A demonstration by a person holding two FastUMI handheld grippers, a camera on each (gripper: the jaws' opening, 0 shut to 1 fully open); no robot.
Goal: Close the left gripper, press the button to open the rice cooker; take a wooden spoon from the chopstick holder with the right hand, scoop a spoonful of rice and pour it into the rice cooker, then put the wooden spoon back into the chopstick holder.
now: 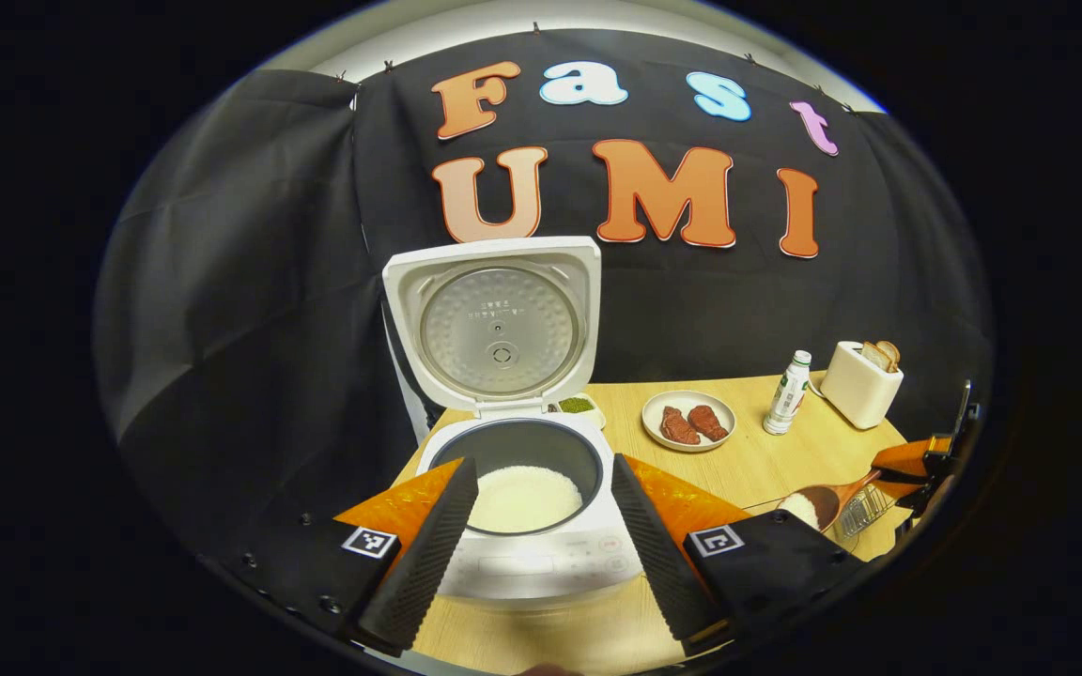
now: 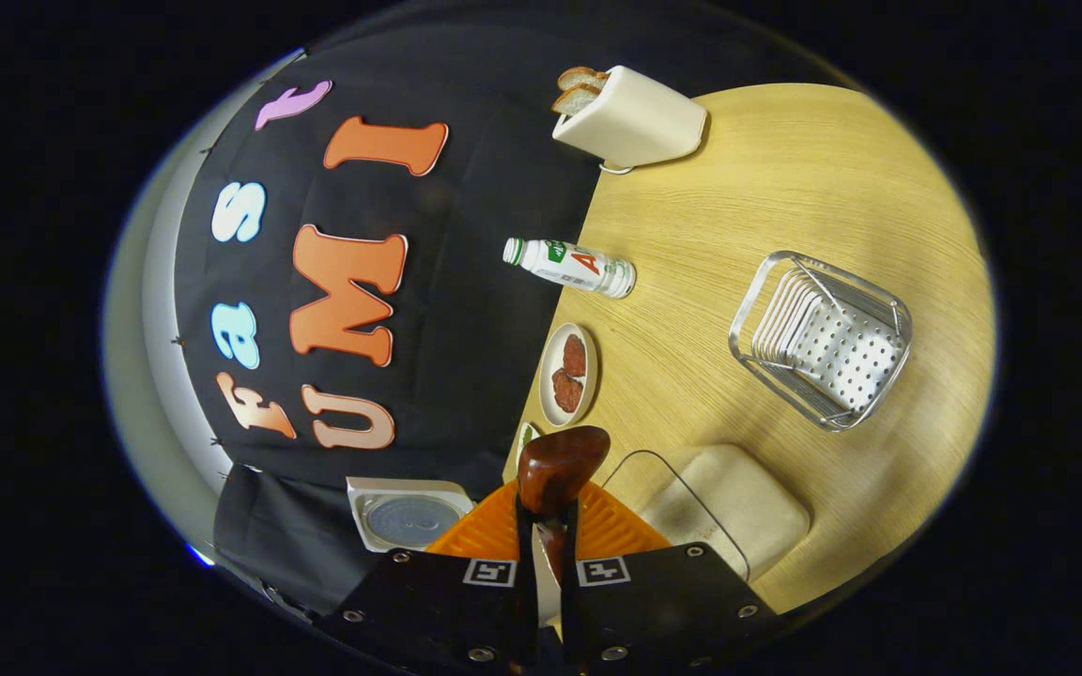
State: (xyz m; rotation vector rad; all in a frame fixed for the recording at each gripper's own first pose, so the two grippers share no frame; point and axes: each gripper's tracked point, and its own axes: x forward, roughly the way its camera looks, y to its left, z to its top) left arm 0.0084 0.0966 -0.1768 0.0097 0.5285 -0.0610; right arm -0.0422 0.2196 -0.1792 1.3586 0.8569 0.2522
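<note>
Here right claw (image 2: pixel 548 554) clamps wooden spoon (image 2: pixel 555 469), bowl ahead.

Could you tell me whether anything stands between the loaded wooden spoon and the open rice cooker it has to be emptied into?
Nothing visible does. In the left gripper view the wooden spoon, carrying rice in the right gripper, hangs to the right of the rice cooker; only bare table lies between, and the lid stands upright behind the pot.

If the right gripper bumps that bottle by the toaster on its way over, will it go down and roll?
Probably. The bottle stands tall and narrow on the table, so a knock near its cap would likely tip it. Its round body would then tend to roll, perhaps toward the plate or toaster beside it. It looks like light plastic, so little resistance.
</note>
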